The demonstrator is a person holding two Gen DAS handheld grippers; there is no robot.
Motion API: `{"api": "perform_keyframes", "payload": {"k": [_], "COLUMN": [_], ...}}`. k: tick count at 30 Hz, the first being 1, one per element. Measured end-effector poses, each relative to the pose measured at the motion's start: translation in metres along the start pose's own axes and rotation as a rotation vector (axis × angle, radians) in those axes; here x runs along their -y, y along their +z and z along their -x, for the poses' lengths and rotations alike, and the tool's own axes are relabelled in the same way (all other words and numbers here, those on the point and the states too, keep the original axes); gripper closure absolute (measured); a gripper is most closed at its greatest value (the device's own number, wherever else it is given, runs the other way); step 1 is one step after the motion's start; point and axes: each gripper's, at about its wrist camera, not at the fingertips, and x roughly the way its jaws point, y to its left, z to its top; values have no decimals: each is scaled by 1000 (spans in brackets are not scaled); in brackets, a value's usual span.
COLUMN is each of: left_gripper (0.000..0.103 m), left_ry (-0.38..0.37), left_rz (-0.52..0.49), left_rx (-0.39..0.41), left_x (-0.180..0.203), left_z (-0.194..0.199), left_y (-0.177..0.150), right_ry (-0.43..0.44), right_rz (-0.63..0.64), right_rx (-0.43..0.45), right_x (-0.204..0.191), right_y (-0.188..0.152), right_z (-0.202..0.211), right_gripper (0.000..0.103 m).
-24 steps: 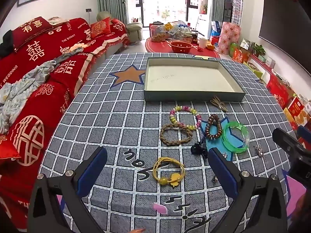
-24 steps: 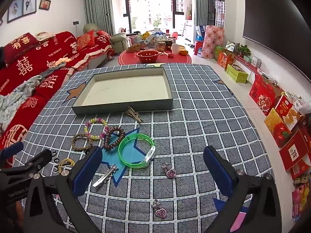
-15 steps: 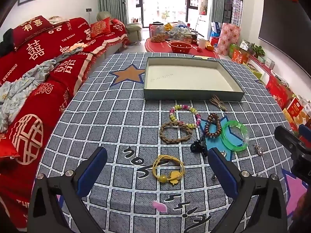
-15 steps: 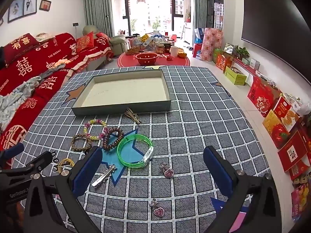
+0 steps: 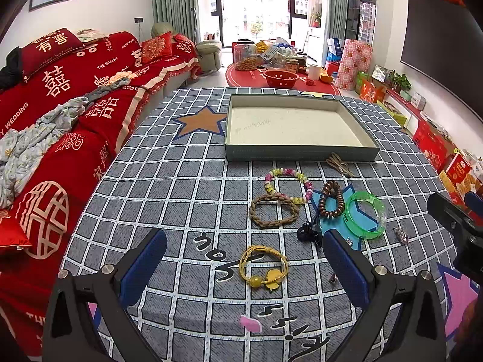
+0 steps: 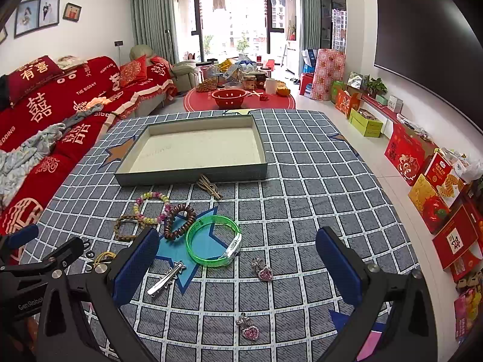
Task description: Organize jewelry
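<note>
An empty grey tray [image 5: 302,153] [image 6: 193,178] stands at the far side of the checked tablecloth. In front of it lie jewelry pieces: a pastel bead bracelet [image 5: 286,184] [image 6: 151,206], a braided brown bracelet [image 5: 273,212], a brown coil hair tie [image 5: 331,200] [image 6: 178,221], a green bangle [image 5: 366,218] [image 6: 212,245], a yellow cord bracelet [image 5: 262,267], a black clip [image 5: 308,231], a silver star hair clip [image 6: 166,277] and two pink heart pendants [image 6: 262,270] [image 6: 249,328]. My left gripper [image 5: 244,267] is open above the yellow bracelet. My right gripper [image 6: 235,267] is open, near the bangle.
A red-covered sofa [image 5: 60,114] runs along the table's left edge. A thin brown hairpin bundle [image 6: 208,186] lies against the tray's front wall. Red boxes [image 6: 431,199] line the floor to the right. A red mat with jars and a bowl [image 6: 238,96] lies beyond the table.
Both grippers have stayed open and almost still; the views shifted only slightly. Nothing on the table has moved.
</note>
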Motion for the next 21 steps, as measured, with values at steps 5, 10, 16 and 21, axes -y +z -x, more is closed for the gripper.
{"api": "perform_keyframes", "payload": {"k": [5,10,16,21], "left_gripper": [0,0,0,0], "left_ry": [-3,-5,-5,-7], "left_rz": [-3,-5,-4,-4], "left_rx": [3,10,10,10], "left_x": [1,3,4,3], "left_z": [0,1,1,1], "left_y": [0,1,1,1], "right_ry": [-2,-2,-2,-1], "right_rz": [-6,-10,-12,-10], "right_rx": [7,15,18,19], "right_x": [1,3,3,3], "right_y": [2,2,4,4], "right_z": [2,3,4,4], "right_gripper": [0,0,0,0]}}
